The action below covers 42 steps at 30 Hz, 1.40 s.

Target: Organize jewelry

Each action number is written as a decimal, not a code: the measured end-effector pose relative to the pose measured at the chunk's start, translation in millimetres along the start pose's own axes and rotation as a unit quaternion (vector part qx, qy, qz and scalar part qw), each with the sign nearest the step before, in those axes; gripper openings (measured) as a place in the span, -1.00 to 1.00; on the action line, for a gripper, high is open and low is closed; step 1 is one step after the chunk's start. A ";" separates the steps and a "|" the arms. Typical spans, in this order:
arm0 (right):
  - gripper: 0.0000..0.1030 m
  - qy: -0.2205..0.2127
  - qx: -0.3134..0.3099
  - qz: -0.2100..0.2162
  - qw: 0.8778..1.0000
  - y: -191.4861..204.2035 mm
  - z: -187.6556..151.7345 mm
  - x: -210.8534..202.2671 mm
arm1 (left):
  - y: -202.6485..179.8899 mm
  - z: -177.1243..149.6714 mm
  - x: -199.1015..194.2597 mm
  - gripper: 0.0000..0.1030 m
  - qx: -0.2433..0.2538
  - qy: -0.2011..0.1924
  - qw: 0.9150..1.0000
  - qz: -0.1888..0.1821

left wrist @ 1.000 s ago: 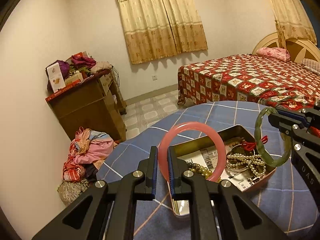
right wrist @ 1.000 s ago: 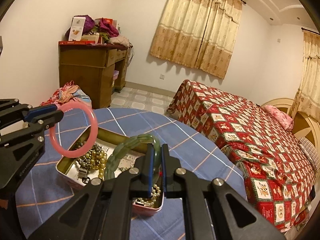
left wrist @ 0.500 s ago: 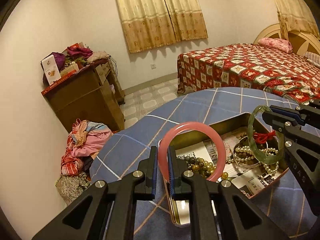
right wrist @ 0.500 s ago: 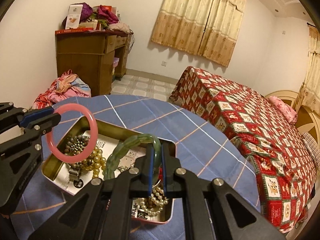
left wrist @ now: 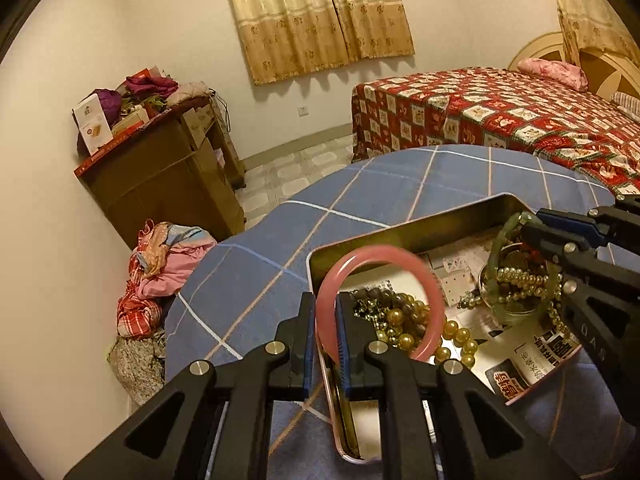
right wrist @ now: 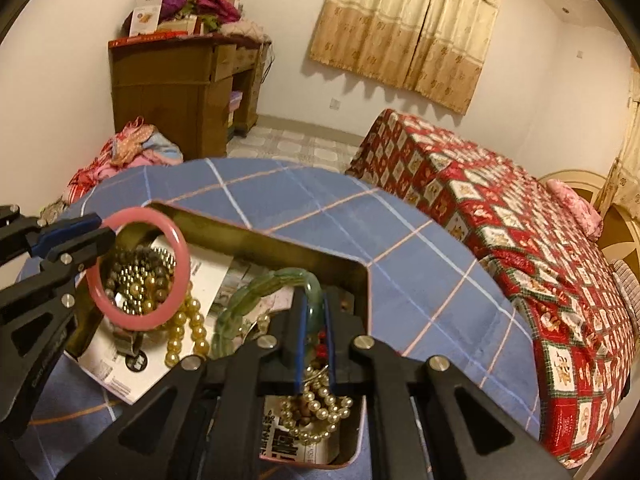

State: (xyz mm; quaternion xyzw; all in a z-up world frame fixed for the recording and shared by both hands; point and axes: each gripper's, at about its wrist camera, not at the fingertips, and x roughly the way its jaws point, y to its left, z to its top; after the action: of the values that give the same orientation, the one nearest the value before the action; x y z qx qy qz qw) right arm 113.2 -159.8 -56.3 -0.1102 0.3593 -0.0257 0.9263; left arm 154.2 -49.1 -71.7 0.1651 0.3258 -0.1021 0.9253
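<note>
Holding bangles above the tin [left wrist: 400, 236], left gripper [left wrist: 323, 334] pinching the pink bangle [left wrist: 434, 300] and right gripper [right wrist: 312, 344] the green bangle [right wrist: 256, 288] (at three o'clock), each likely needs lowering and releasing.

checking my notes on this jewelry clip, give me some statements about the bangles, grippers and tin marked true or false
1. The left gripper is shut on the pink bangle. True.
2. The right gripper is open and holds nothing. False: it is shut on the green bangle.
3. The metal tin holds bead strands on printed paper. True.
4. The tin sits on the red patterned bed. False: it sits on the blue checked cloth.
5. The two bangles are linked. False: they are apart, one in each gripper.
</note>
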 end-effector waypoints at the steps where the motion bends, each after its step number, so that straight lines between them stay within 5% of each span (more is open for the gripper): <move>1: -0.71 0.002 0.000 0.002 1.000 0.4 -1.0 0.3 | 0.1 -0.5 -0.8 -0.76 -0.001 0.001 1.000 0.004; 2: -0.60 0.002 0.001 0.003 1.000 0.0 -1.9 0.6 | 1.6 -1.0 -2.2 -0.67 -0.002 0.002 1.000 0.006; 4: -0.44 0.002 0.003 0.005 1.000 0.0 -5.3 -2.6 | 2.8 -2.3 -7.4 0.12 -0.004 -0.003 1.000 0.009; 6: -0.31 0.000 0.004 0.000 1.000 -0.5 -8.1 -7.7 | 7.3 -4.9 -18.5 0.53 -0.010 -0.022 0.999 0.033; 20: 0.27 -0.059 0.036 -0.017 0.997 -17.2 -24.1 -82.2 | 32.8 -23.1 -102.1 0.53 -0.057 -0.075 0.995 0.018; 42: 0.40 -0.102 0.052 -0.040 0.993 -27.0 -37.1 -124.5 | 40.4 -33.1 -141.8 0.53 -0.067 -0.096 0.993 0.035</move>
State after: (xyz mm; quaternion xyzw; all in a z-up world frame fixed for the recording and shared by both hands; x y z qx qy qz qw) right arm -3.1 -177.2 5.2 -0.0780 0.2568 -0.0703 0.9607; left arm 38.6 12.1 4.0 0.1036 0.2357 -0.0631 0.9642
